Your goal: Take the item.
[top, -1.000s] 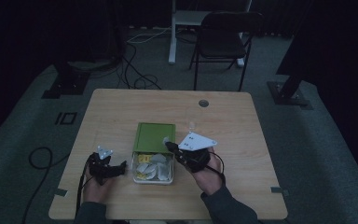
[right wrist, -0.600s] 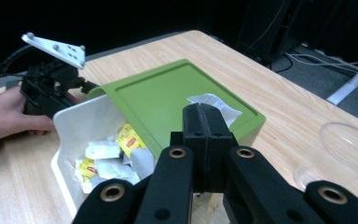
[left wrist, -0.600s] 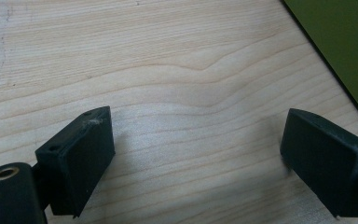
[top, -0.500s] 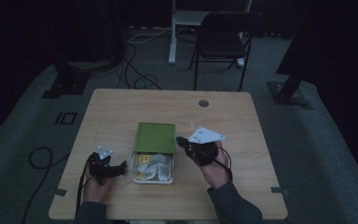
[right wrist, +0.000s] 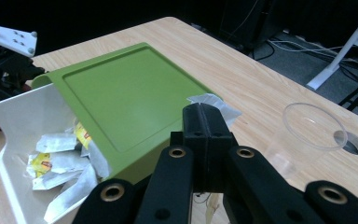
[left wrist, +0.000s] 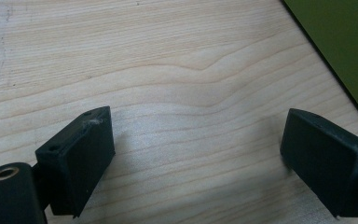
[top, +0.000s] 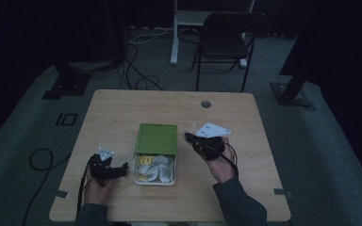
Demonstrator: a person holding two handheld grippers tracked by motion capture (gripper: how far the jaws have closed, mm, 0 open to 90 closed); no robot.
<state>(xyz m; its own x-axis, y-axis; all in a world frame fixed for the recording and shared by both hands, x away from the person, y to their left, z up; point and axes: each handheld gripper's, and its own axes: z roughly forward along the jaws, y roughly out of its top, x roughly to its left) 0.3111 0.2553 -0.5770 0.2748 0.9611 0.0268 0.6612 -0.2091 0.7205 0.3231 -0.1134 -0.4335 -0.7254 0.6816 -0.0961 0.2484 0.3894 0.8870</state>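
our right gripper (right wrist: 204, 122), fingers pinching a sachet (right wrist: 213, 103), has lifted from the box (top: 154, 168) toward the cup (right wrist: 307, 128), probably its destination; left gripper (left wrist: 196, 154) fingers spread.

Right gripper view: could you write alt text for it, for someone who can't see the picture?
A black claw is shut on a white tea bag packet, held over a wooden table. To its left a white box of tea bags sits half covered by its green lid; to its right stands an empty clear plastic cup.
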